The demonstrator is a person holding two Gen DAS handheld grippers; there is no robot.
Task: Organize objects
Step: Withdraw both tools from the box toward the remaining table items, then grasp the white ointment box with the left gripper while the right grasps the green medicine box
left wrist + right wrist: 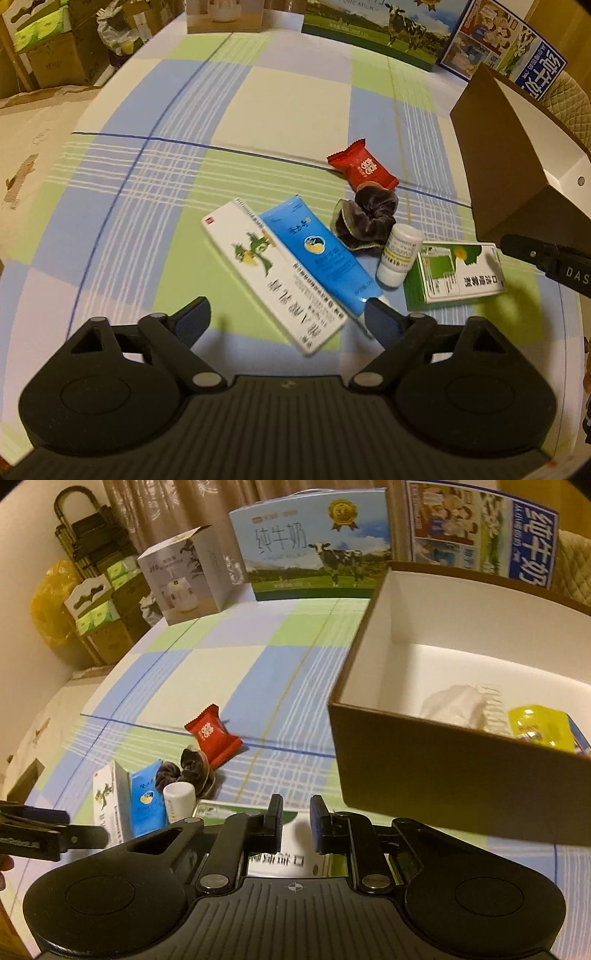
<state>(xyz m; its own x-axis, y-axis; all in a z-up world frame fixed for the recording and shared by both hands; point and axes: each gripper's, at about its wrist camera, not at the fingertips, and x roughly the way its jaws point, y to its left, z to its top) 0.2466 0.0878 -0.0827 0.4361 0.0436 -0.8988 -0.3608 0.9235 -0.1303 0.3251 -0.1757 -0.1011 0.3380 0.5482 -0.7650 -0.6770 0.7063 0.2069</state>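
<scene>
Green-and-white box [456, 275] is hovered over by the right tongs [295, 823], narrowly parted, nothing pinched; left tongs [286, 317] are spread wide above the white carton [273, 273].

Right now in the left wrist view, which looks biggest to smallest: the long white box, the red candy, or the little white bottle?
1. Long white box, clearly largest.
2 and 3. Red candy and little white bottle look alike; the bottle sits nearer the camera, so no ranking.

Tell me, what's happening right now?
Left gripper open above white carton. Right gripper part-open above green box. Brown box alongside, nothing blocking.
</scene>
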